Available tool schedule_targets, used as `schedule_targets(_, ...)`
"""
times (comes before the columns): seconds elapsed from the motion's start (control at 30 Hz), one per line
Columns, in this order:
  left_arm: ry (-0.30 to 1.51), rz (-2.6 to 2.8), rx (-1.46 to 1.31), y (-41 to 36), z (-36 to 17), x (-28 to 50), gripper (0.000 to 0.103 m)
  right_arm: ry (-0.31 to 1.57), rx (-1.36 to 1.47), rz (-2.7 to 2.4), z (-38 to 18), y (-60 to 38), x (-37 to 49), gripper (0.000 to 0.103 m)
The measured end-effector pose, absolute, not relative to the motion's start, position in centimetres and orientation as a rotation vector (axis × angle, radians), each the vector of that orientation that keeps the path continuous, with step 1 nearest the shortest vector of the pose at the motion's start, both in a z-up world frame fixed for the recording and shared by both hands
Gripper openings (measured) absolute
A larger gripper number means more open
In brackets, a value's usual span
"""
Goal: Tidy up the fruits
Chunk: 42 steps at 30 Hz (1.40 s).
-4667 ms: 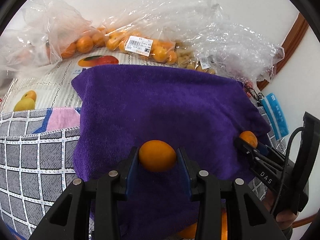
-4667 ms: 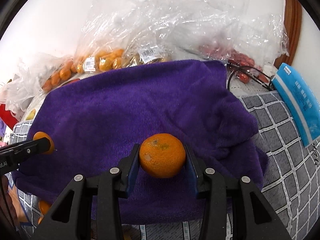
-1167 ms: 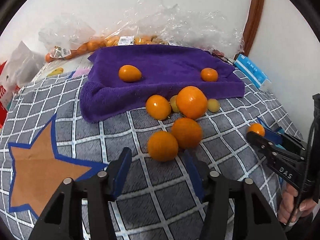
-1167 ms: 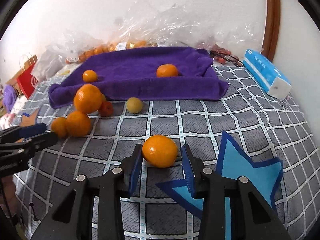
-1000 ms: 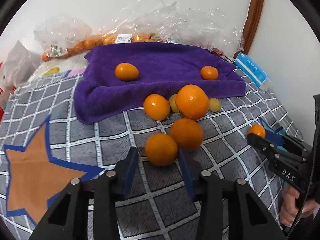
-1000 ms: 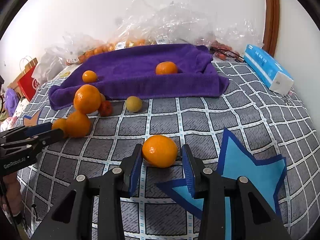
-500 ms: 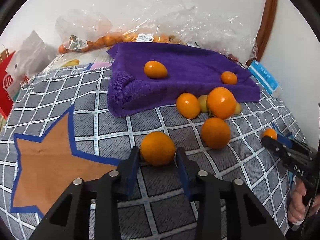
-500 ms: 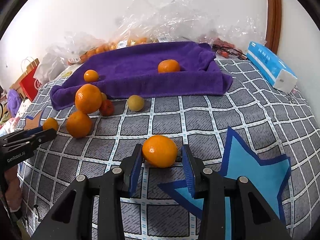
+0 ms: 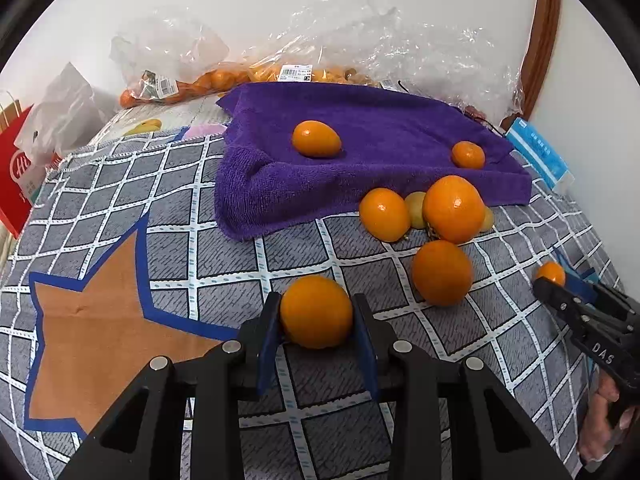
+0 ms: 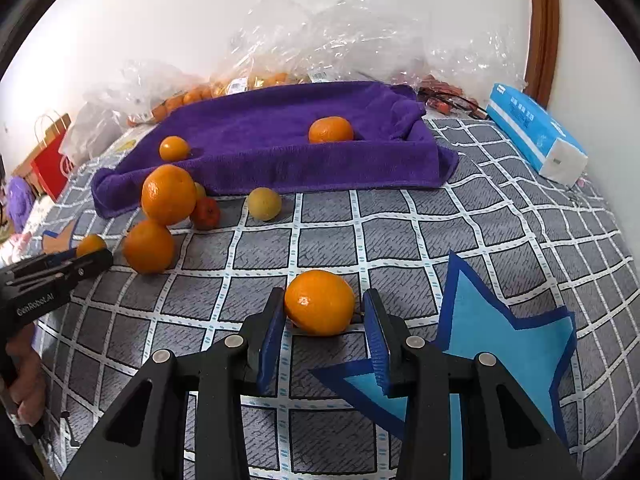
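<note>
Orange (image 9: 316, 316) pinched by left tongs (image 9: 317, 300), just tightened; right tongs (image 10: 324, 296) seemingly loose around second orange (image 10: 319, 304), open cloth (image 10: 500, 216) beyond.

bare checked cloth (image 9: 200, 256) at left of the left wrist frame is open. a cluster of oranges (image 9: 442, 272) crowds centre right before the purple towel (image 9: 380, 136); plastic bags (image 9: 360, 40) block the upper edge.
</note>
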<state>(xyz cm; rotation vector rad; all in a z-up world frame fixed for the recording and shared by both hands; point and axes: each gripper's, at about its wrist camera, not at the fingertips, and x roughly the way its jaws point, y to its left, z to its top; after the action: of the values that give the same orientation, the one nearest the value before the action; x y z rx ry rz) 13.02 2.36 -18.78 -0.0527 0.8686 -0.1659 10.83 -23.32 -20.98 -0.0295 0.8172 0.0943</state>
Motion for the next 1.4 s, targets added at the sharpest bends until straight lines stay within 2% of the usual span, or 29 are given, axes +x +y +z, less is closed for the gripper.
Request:
schedule_targets(0.27, 0.866, -0.185, -0.115, 3.1, -18.8, 13.1, 0.033, 0.828, 0.072, 0.117, -21.2, -24.8, 11.1, 0.039)
schedule_targets(0.5, 0.823, -0.298, -0.267, 5.2, -18.8, 12.6, 0.032, 0.818, -0.005, 0.102, -21.0, -23.6, 10.8, 0.039)
schedule_targets(0.93, 0.811, -0.262, -0.283, 5.4, -18.3, 11.9, 0.032, 0.800, 0.011, 0.091, -20.3, -23.7, 10.5, 0.039)
schedule_targets(1.03, 0.800, -0.266, -0.265, 5.1, -16.9, 11.6, 0.032, 0.815, 0.075, 0.121, -19.4, -24.1, 11.1, 0.038)
schedule_targets(1.27, 0.738, -0.301, -0.245, 4.9, -12.3, 13.8, 0.032, 0.711, 0.014, 0.113, -15.4, -22.9, 13.4, 0.034)
schedule_targets(1.4, 0.732, -0.259, -0.217, 5.1, -11.9, 15.4, 0.032, 0.766, -0.002, 0.133, -16.7, -22.6, 14.6, 0.033)
